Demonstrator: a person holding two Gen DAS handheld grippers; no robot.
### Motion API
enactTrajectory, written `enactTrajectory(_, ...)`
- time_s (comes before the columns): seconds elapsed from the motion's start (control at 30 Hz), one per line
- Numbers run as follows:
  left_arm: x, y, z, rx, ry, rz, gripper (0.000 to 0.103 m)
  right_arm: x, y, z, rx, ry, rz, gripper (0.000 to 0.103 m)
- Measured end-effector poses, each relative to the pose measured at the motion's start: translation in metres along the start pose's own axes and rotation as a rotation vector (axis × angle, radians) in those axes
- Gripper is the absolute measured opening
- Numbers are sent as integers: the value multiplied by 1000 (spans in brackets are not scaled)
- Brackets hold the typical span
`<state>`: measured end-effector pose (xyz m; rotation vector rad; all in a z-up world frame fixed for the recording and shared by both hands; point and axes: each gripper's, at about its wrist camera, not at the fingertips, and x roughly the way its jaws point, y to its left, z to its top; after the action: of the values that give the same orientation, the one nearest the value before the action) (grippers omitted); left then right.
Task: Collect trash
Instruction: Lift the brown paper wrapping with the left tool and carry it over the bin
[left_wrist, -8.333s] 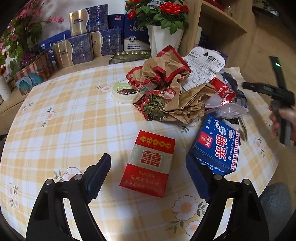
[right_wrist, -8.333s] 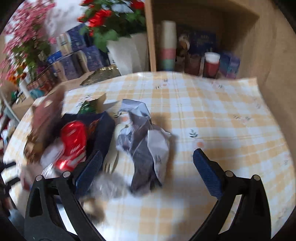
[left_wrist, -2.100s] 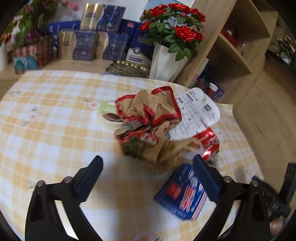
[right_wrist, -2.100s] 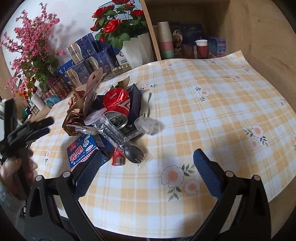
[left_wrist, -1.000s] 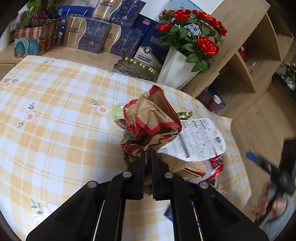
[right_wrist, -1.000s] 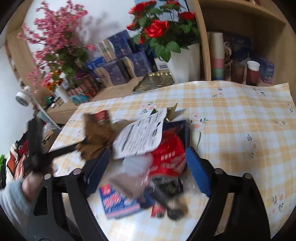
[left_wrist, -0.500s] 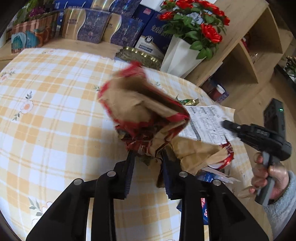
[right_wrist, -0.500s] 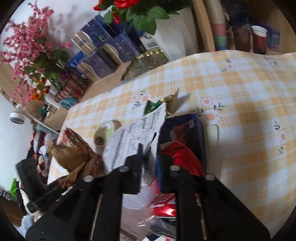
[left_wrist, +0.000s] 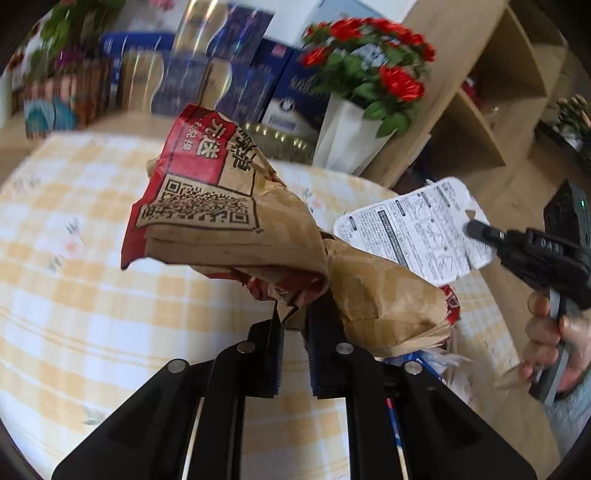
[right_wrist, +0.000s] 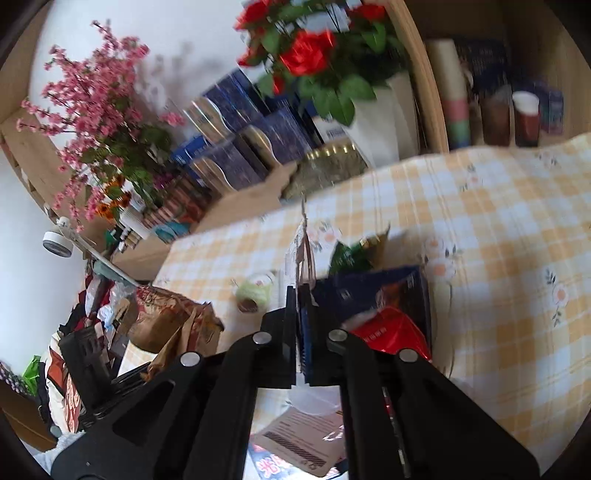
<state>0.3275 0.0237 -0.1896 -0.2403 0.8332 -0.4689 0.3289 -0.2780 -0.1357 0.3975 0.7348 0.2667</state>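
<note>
My left gripper (left_wrist: 293, 317) is shut on a crumpled brown and red paper bag (left_wrist: 229, 229) and holds it above the checked tablecloth (left_wrist: 74, 280). My right gripper (right_wrist: 301, 291) is shut on a white printed lid (left_wrist: 417, 229), seen edge-on in the right wrist view (right_wrist: 301, 254), and holds it off the table. Below it lie a dark blue packet (right_wrist: 373, 291), a red wrapper (right_wrist: 391, 332) and a round green-topped lid (right_wrist: 255, 291). The brown bag also shows in the right wrist view (right_wrist: 170, 321).
A white vase of red roses (left_wrist: 354, 122) and stacked blue gift boxes (left_wrist: 229, 77) stand behind the table. A wooden shelf unit (left_wrist: 480, 92) with cups (right_wrist: 524, 114) is at the right. A blue carton (right_wrist: 273, 461) lies near the table's front edge.
My left gripper has lifted the brown bag higher off the pile. My right gripper has lifted the white lid off the table.
</note>
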Motion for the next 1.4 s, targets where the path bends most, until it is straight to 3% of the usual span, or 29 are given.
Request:
enactTrajectory(0.3, -85, -5, 4, 84, -69, 26, 11, -53, 30, -1, -37, -88, 26, 6)
enactTrajectory(0.73, -180, -44, -51, 155, -98, 9, 9, -153, 60, -58, -106, -101, 24, 6)
enactTrajectory(0.77, -186, -49, -58, 163, -97, -1, 0, -160, 62, -66, -113, -100, 20, 6)
enactTrajectory(1.17, -197, -81, -123, 201, -49, -72, 1, -218, 60, -150, -127, -76, 15, 6)
enactTrajectory(1.4, -212, -92, -154, 210, -49, -109, 1, -225, 56, -191, -147, -16, 13, 6)
